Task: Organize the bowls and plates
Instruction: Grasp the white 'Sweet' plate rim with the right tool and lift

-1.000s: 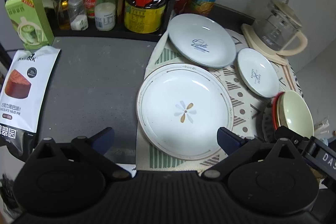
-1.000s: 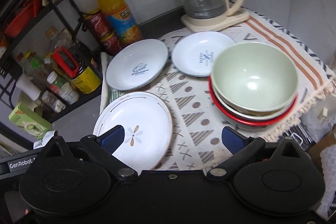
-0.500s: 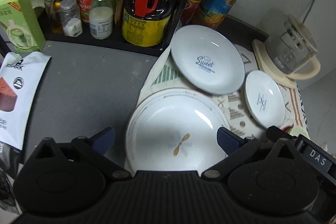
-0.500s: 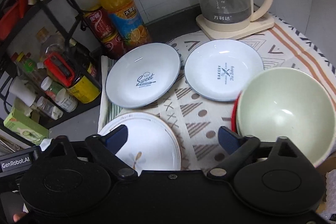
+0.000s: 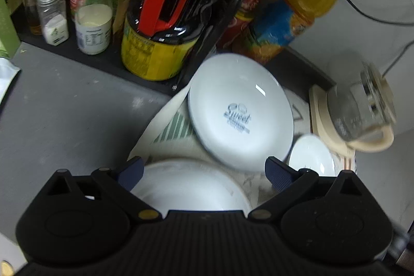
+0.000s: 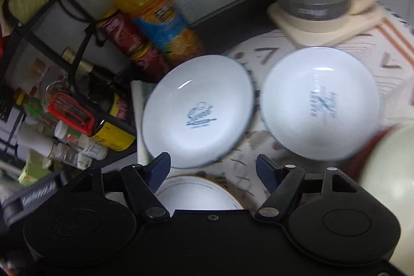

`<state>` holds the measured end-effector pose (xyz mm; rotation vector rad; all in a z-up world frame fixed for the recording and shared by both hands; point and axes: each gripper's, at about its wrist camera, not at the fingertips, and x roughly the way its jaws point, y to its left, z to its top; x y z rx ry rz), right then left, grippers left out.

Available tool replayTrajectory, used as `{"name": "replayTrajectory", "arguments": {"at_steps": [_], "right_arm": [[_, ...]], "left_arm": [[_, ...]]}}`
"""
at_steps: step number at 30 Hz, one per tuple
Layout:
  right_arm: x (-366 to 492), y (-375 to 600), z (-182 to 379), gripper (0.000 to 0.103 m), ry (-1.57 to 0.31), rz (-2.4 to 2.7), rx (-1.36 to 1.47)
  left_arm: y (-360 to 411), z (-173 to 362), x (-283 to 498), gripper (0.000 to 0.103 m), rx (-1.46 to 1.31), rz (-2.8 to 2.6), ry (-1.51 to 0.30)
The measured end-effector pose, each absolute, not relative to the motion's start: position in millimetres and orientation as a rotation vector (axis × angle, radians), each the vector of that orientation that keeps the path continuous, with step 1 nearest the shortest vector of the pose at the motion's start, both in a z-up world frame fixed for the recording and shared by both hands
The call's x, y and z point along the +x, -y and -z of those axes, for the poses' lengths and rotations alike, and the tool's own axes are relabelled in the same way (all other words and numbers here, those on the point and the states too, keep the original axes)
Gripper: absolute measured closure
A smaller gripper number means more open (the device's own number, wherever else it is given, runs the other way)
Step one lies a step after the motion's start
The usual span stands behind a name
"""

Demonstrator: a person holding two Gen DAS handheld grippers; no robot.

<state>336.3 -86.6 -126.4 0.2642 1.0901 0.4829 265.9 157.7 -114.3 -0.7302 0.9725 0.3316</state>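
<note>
Both views sit closer to the back of the counter [image 5: 64, 105] than a second ago: the snack bag and green box have slid out of the left view, and the bowl stack that filled the right view then is now only a pale green bowl [image 6: 388, 188] at the right edge. The large flower plate [image 5: 191, 190], lying flat on the patterned cloth [image 6: 258, 146], is mostly hidden under both grippers, with only its far rim showing. The "Sweet" plate [image 6: 199, 110] lies flat just beyond it, its lettering reading toward the cameras, and the smaller bakery plate [image 6: 320, 102] lies just beside it to the right. Being round, none has a long axis. The left gripper [image 5: 204, 170] holds its jaws wide apart with nothing gripped. The right gripper [image 6: 213, 167] has its jaws closing, narrower than before, over the cloth and the flower plate's rim, pressing on nothing.
</note>
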Motion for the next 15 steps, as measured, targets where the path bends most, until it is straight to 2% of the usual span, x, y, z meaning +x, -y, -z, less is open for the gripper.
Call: {"name": "replayTrajectory", "arguments": {"at_steps": [4, 6, 8, 9, 11, 15], "right_arm": [[353.1, 78.0, 135.7, 0.031, -1.124, -0.465, 0.233], [362.0, 77.4, 141.0, 0.031, -1.139, -0.464, 0.250], [370.1, 77.6, 147.1, 0.031, -1.152, -0.456, 0.267], [373.7, 77.7, 150.5, 0.031, -1.160, -0.449, 0.276], [380.7, 77.3, 158.0, 0.035, -1.177, -0.443, 0.307], [390.6, 74.0, 172.6, 0.052, -1.227, -0.423, 0.339]], "left_arm": [[-167.4, 128.1, 283.0, 0.011, -0.813, -0.360, -0.945], [-170.7, 137.2, 290.7, 0.022, -0.841, -0.362, -0.949], [-172.5, 146.9, 297.3, 0.037, -0.866, -0.360, -0.964], [-173.1, 151.1, 300.3, 0.040, -0.877, -0.358, -0.968], [-173.7, 158.9, 304.0, 0.047, -0.900, -0.349, -0.969], [-173.4, 171.7, 313.2, 0.056, -0.914, -0.356, -0.978]]}}
